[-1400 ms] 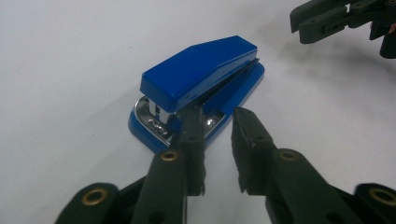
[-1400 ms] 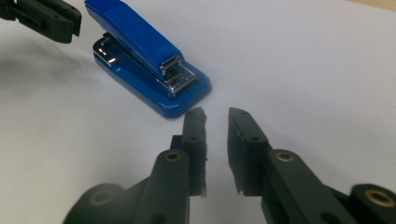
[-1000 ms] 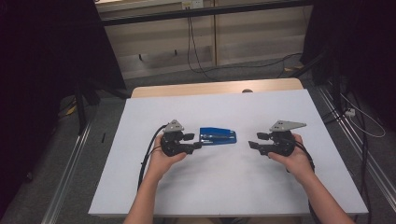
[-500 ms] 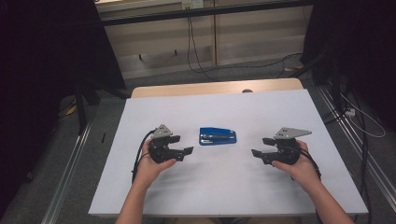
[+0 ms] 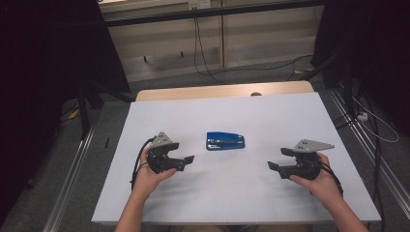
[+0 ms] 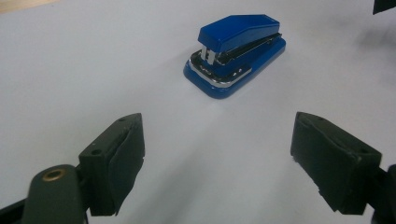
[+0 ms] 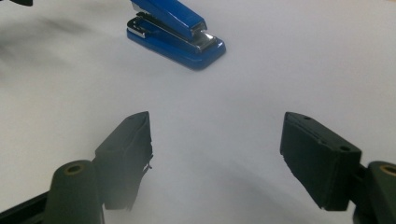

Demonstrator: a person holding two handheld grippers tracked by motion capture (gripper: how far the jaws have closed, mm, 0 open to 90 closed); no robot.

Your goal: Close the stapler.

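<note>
Blue plastic-and-chrome stapler (image 5: 225, 141) lies free between my left gripper (image 5: 185, 162) and right gripper (image 5: 275, 170), both just opened wide, empty; one-sided contact could skid it.

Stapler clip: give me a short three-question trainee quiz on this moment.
1. True or false: the blue stapler lies flat on the white table, apart from both grippers.
2. Which gripper is nearer the stapler in the high view? A) left gripper B) right gripper
3. Fill in: both grippers' jaws are ____, with nothing between them.

Key: 1 true; 2 A; 3 open.
</note>
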